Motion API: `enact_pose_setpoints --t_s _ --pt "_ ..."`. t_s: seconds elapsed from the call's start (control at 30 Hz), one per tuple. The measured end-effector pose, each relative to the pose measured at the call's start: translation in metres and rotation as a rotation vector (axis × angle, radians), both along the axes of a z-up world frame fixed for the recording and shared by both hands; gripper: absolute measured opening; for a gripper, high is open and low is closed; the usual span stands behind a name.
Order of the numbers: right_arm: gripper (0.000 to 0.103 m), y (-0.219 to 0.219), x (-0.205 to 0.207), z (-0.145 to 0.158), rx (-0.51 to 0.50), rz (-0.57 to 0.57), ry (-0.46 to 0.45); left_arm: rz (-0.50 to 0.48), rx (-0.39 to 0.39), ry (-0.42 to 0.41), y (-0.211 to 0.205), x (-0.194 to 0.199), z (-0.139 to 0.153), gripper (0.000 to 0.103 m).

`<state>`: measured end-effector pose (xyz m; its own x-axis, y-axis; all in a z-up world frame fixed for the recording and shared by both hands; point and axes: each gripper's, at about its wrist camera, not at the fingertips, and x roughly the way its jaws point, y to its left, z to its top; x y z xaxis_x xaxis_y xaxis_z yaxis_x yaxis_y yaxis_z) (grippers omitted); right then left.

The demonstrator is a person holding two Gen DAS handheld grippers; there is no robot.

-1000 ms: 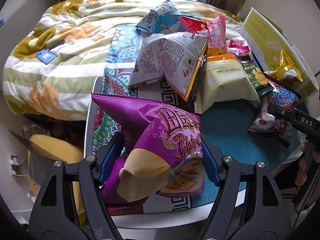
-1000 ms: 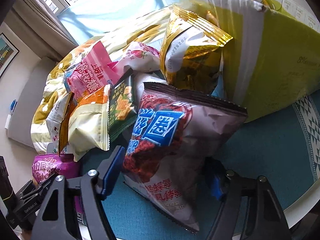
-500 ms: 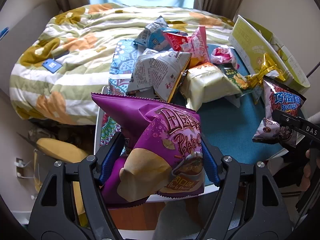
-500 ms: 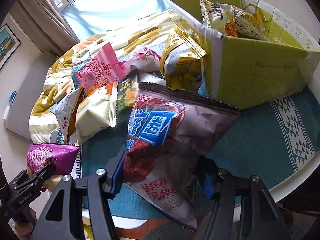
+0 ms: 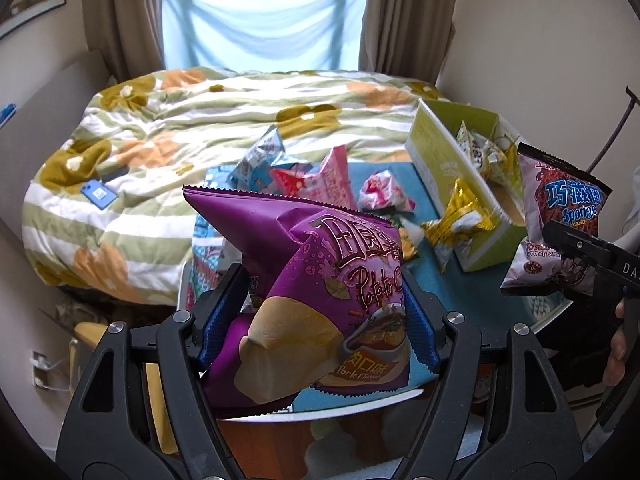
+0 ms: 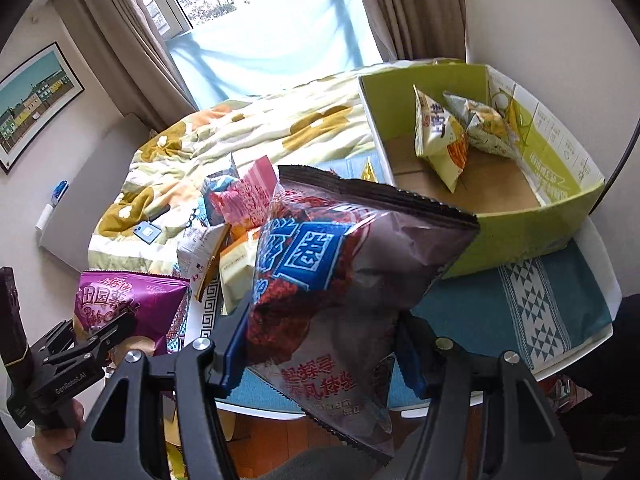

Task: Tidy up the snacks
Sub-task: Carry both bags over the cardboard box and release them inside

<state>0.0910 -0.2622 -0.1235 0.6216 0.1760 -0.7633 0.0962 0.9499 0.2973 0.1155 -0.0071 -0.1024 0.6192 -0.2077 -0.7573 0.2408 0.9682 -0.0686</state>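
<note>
Above table [image 6: 560, 312]: left gripper [image 5: 320, 320] jaws clamp purple chip bag [image 5: 320, 300]; right gripper [image 6: 320, 344] jaws clamp brown snack bag [image 6: 344, 280].

The green box [image 6: 516, 220] stood open at the top, most of its cardboard floor bare in front of two snack packets [image 6: 460, 136] crowding its far corner. Beside the box's near wall, the teal cloth [image 6: 540, 312] lay clear out to the table edge. On the box's window-facing side a gold packet [image 5: 460, 216] leaned against its wall, and a heap of snack bags [image 5: 312, 180] blocked the cloth beyond it.
</note>
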Motion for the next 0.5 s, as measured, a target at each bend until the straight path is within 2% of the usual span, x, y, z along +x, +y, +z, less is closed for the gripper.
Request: enact_pose_setpoints --t_s 0.17,0.3,0.5 --pt "0.058 -0.035 0.012 0.033 -0.019 0.005 -0.062 -0.038 -0.024 -0.065 -0.054 0.022 0.035 0.07" --pt "0.058 -0.074 0.023 0.048 -0.042 -0.007 -0.082 -0.073 -0.04 -0.093 -0.105 0.044 0.055 0.071" --pt "0.058 -0.133 0.044 0.052 -0.057 -0.016 -0.064 -0.131 -0.058 -0.062 -0.189 0.078 0.054 0.071"
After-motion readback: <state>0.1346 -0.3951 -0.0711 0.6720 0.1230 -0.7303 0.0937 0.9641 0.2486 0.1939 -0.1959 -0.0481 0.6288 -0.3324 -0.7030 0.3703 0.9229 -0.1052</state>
